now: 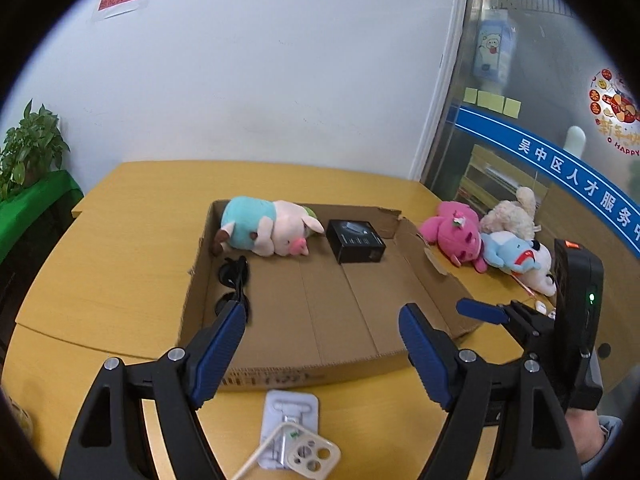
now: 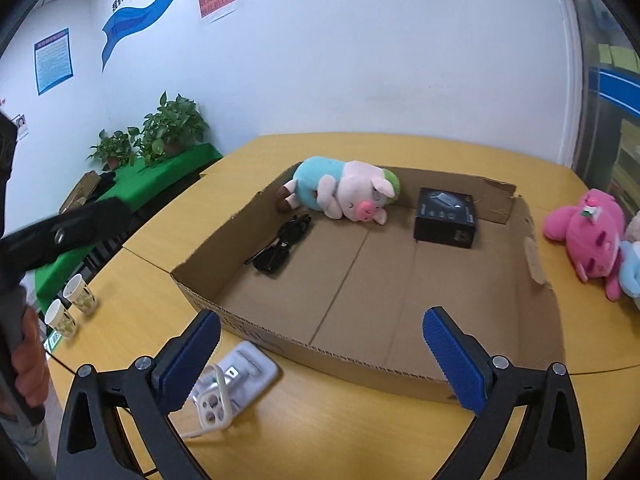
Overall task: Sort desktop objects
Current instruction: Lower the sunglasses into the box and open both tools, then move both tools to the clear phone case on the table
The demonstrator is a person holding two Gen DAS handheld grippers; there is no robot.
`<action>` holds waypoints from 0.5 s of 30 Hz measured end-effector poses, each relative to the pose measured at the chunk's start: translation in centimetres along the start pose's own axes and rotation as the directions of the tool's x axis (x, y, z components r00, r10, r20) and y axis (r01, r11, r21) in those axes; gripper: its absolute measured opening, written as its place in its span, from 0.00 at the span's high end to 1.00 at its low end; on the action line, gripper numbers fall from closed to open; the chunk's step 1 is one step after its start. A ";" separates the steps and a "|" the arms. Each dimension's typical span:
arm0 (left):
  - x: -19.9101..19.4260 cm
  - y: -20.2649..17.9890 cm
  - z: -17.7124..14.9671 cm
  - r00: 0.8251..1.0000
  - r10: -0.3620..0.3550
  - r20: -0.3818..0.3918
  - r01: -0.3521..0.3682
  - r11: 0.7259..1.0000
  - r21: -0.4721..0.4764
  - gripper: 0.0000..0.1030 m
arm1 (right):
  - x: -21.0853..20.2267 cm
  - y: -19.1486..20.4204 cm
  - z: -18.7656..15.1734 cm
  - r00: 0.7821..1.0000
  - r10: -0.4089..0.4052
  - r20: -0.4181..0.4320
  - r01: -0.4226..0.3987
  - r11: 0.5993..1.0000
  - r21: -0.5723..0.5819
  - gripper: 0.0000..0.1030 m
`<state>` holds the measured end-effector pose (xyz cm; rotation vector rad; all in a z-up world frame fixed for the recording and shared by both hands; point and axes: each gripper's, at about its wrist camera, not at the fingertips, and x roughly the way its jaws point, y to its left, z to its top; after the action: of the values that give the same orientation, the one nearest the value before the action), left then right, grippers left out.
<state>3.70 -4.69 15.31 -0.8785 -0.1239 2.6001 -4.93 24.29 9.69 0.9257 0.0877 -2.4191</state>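
A shallow cardboard box [image 1: 436, 280] [image 2: 532, 320] lies on the yellow table. Inside it lie a plush pig in a blue shirt [image 1: 268, 230] [image 2: 344, 194], a small black box [image 1: 355, 240] [image 2: 446, 218] and black sunglasses [image 1: 234, 280] [image 2: 280, 246]. A white packaged item [image 1: 290, 412] [image 2: 248, 368] and a beige phone case [image 1: 312, 454] [image 2: 214, 404] lie on the table in front of the box. My left gripper [image 1: 322, 340] is open and empty above them. My right gripper [image 2: 322, 344] is open and empty over the box's near wall.
Pink [image 1: 456, 232] [image 2: 588, 232], cream [image 1: 512, 214] and blue-white [image 1: 520, 258] plush toys lie right of the box. Two paper cups [image 2: 72, 306] stand at the table's left edge. Potted plants [image 2: 160, 132] sit on a green-covered side table.
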 end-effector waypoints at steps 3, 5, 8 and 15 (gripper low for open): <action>-0.1 -0.2 -0.8 1.000 -0.009 -0.023 0.009 1.000 -0.009 0.23 | -0.2 0.1 -0.5 1.000 -0.001 0.002 0.001 1.000 0.000 0.00; -0.1 -0.4 -1.4 0.999 -0.017 -0.036 0.017 1.000 -0.018 0.23 | -0.4 0.3 -0.6 1.000 0.007 0.005 -0.007 1.000 -0.001 0.00; 0.0 -0.5 -2.2 0.999 -0.019 -0.050 0.017 1.000 -0.023 0.23 | -0.4 0.6 -0.9 1.000 0.005 0.006 -0.005 1.000 -0.013 0.00; 0.1 0.2 -3.9 0.997 -0.030 -0.076 0.027 0.998 -0.048 0.23 | -0.3 1.0 -1.6 1.000 0.025 -0.007 -0.025 0.999 -0.025 0.00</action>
<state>5.90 -4.96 12.11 -0.9851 -0.1756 2.5425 -3.29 23.98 8.80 0.9185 0.1076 -2.3867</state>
